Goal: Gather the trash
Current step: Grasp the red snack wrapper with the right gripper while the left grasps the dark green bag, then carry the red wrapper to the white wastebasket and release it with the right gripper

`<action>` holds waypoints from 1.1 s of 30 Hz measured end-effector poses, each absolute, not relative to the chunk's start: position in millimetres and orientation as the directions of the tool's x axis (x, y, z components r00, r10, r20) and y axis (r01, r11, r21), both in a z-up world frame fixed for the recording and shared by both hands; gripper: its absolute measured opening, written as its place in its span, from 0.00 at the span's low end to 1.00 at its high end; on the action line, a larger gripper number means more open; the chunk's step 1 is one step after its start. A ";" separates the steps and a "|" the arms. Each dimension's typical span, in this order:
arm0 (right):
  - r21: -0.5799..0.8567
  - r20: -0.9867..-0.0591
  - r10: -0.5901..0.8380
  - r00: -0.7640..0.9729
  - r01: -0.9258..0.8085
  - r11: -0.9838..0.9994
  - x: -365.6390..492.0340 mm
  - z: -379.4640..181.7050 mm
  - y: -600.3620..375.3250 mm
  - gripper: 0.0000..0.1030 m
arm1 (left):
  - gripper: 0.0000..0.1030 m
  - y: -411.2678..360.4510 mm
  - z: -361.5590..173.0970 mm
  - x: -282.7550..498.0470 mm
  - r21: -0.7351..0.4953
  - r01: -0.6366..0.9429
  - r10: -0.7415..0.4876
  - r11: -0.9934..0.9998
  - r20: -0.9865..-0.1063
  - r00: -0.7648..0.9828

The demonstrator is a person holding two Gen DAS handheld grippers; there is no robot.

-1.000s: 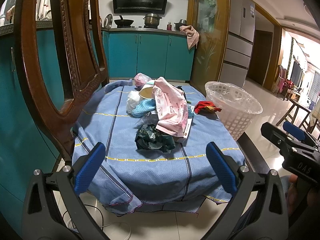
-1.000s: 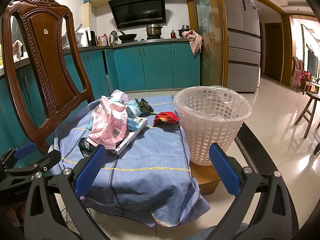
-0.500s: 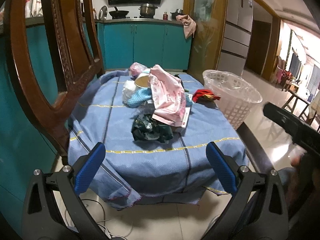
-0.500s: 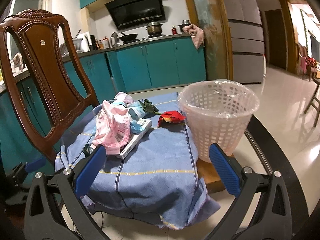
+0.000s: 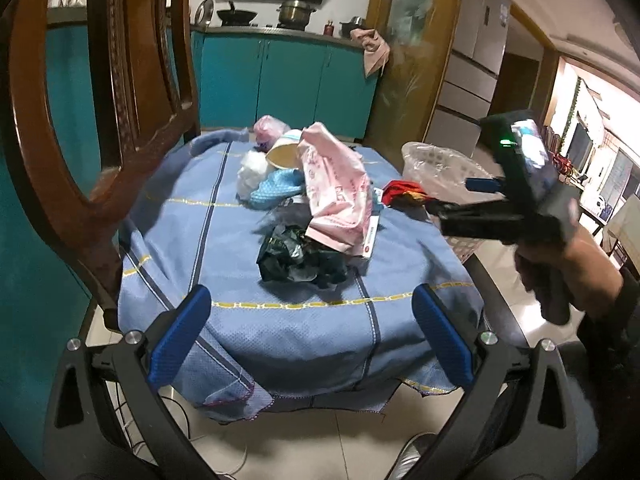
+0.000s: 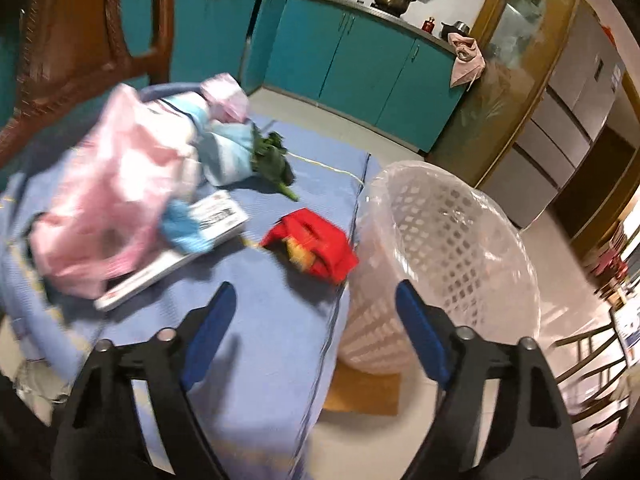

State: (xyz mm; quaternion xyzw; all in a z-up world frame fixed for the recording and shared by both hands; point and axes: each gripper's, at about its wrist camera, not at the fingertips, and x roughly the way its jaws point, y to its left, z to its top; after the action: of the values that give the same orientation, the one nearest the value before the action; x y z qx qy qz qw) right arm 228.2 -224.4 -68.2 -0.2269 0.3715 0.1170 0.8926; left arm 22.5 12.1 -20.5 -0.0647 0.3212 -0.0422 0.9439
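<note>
Your desk wears a blue cloth (image 5: 192, 248) crossed by dark blue stripes and thin yellow dashed lines. On it you have a pink plastic bag (image 5: 336, 192) printed with darker pink marks, a crumpled dark green bag (image 5: 296, 258), a light blue knitted-looking cloth (image 5: 276, 190), a white wad (image 5: 250, 168) and a cream paper cup (image 5: 282, 152). The red wrapper (image 6: 316, 240) shows yellow inside. The flat box (image 6: 216, 216) is white with black print and a red edge. The basket (image 6: 452, 256) is white lattice, lined with clear film. Your left gripper (image 5: 312, 328) and right gripper (image 6: 312, 320) are black with blue pads. The cabinets (image 5: 288, 84) are teal, the chair (image 5: 132, 92) reddish brown.
</note>
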 end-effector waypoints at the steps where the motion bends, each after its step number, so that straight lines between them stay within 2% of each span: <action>1: -0.340 -0.723 0.023 0.690 -0.385 0.858 236.8 -73.2 -221.4 0.69 | 0.97 11.8 -21.5 24.5 -0.148 0.033 -0.117 0.988 -0.603 0.789; 5: -0.419 -0.750 -0.051 0.659 -0.415 0.807 262.0 -96.7 -211.3 0.45 | 0.97 16.1 -30.0 36.9 -0.180 0.047 -0.152 0.983 -0.629 0.763; 7: -0.410 -0.772 -0.057 0.633 -0.426 0.807 269.5 -106.9 -213.3 0.28 | 0.97 19.3 -34.0 45.3 -0.193 0.047 -0.162 0.980 -0.641 0.750; 8: -0.401 -0.779 -0.058 0.624 -0.426 0.811 272.0 -109.2 -214.7 0.15 | 0.97 20.8 -35.3 48.8 -0.198 0.046 -0.166 0.979 -0.647 0.744; 9: -0.389 -0.783 -0.049 0.620 -0.425 0.817 272.4 -108.8 -216.5 0.13 | 0.97 22.1 -36.4 53.1 -0.197 0.043 -0.164 0.979 -0.652 0.740; 16: -0.216 -0.756 0.101 0.647 -0.392 0.894 247.7 -74.0 -237.3 0.11 | 0.97 12.6 -41.4 72.9 -0.111 0.064 -0.122 0.992 -0.674 0.728; 20: -0.128 -0.728 0.161 0.666 -0.364 0.923 222.2 -56.6 -248.1 0.11 | 0.97 -9.0 -50.6 87.7 -0.006 0.108 -0.080 0.994 -0.709 0.700; 23: -0.022 -0.696 0.232 0.679 -0.344 0.939 205.0 -45.9 -255.2 0.11 | 0.97 -16.5 -57.2 104.2 0.046 0.095 -0.033 0.994 -0.726 0.687; 27: 0.115 -0.632 0.330 0.701 -0.337 0.935 185.1 -35.0 -264.8 0.11 | 0.95 -12.6 -65.6 121.8 0.055 0.057 0.005 0.997 -0.758 0.652; 28: 0.125 -0.621 0.337 0.708 -0.335 0.934 181.7 -32.8 -265.1 0.11 | 0.84 -10.6 -67.9 125.5 0.053 0.053 0.007 0.997 -0.766 0.643; 29: 0.134 -0.608 0.344 0.715 -0.334 0.933 177.5 -30.4 -265.7 0.11 | 0.67 -8.1 -70.4 129.8 0.039 0.056 -0.005 0.998 -0.780 0.626; 30: 0.140 -0.601 0.348 0.719 -0.334 0.932 176.0 -28.1 -265.1 0.11 | 0.67 -3.9 -72.4 131.4 0.020 0.043 -0.011 0.999 -0.789 0.614; 32: 0.146 -0.594 0.358 0.720 -0.341 0.929 171.1 -26.0 -264.5 0.11 | 0.56 2.6 -70.4 128.2 0.000 0.036 -0.022 0.999 -0.789 0.614; 33: 0.152 -0.592 0.365 0.718 -0.345 0.926 168.6 -26.0 -263.8 0.11 | 0.54 5.5 -68.6 124.4 -0.001 0.037 -0.024 0.999 -0.785 0.619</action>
State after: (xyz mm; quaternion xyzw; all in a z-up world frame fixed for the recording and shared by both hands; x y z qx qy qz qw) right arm 168.6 -263.8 -26.1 0.0152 0.3228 0.1915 0.9268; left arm 124.4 5.5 -68.6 0.0078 0.4362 -0.0170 0.8997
